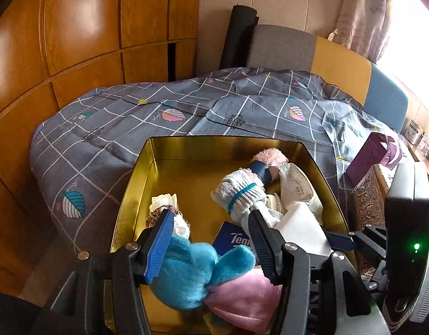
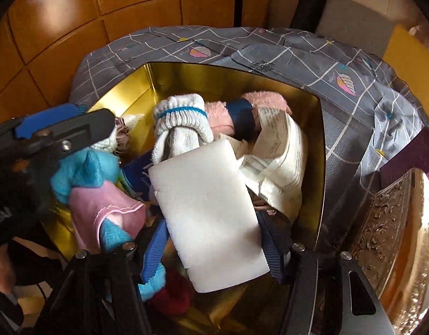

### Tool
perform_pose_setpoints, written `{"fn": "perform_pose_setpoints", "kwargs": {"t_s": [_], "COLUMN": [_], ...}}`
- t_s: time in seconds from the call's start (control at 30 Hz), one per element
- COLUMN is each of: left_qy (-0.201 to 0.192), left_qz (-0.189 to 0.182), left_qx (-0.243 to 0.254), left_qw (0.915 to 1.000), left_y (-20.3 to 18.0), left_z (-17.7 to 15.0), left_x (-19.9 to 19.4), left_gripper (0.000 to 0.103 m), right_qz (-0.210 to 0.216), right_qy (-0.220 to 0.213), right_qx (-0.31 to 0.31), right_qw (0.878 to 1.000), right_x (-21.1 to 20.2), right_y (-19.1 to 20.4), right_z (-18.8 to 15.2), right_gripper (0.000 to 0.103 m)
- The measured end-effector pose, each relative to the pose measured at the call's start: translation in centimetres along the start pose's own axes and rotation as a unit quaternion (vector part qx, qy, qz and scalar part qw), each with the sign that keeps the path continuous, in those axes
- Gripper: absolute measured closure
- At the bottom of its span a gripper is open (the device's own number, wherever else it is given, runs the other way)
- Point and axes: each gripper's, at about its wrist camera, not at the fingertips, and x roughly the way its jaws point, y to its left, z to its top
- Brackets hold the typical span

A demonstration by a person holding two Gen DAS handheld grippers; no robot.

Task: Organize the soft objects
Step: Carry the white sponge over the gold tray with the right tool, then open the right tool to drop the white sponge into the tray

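Wardrobe panels (image 1: 74,28) are standing at the far left. Beside them, on the bed's checked quilt (image 1: 108,128), we are holding our left gripper (image 1: 208,240) with its jaws gripping a blue plush toy (image 1: 186,273) inside the gold tin (image 1: 136,173). Our right gripper (image 2: 214,243) is clamping a white sponge block (image 2: 208,212) over the tin's right half, beside rolled socks (image 2: 183,122).
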Motion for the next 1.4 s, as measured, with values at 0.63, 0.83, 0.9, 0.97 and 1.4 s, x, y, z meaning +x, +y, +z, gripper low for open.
{"fn": "perform_pose_setpoints", "kwargs": {"t_s": [0.63, 0.83, 0.9, 0.97, 1.4], "left_qy": [-0.024, -0.031, -0.035, -0.040, -0.081], "left_qz": [-0.009, -0.011, -0.011, -0.013, -0.031], "left_qx": [0.002, -0.001, -0.002, 0.002, 0.034], "left_qw": [0.9997, 0.9995, 0.9993, 0.9991, 0.9956], "left_y": [-1.1, -1.3, -1.5, -1.8, -6.1], "left_z": [0.2, 0.4, 0.4, 0.5, 0.0], "left_x": [-1.9, -2.5, -2.7, -3.0, -5.7], "left_gripper": [0.047, 0.047, 0.047, 0.047, 0.034], "right_qz": [-0.053, -0.070, -0.084, -0.101, -0.169], "right_qy": [-0.054, -0.077, -0.092, -0.104, -0.176], "right_qx": [0.000, 0.003, 0.006, 0.018, 0.161], "right_qw": [0.997, 0.995, 0.992, 0.989, 0.956], "right_x": [-3.3, -4.8, -5.7, -6.6, -12.6], "right_y": [-0.6, -0.7, -0.8, -1.2, -6.3], "right_z": [-1.1, -1.1, -1.3, -1.6, -5.3], "right_gripper": [0.025, 0.018, 0.017, 0.015, 0.005]}}
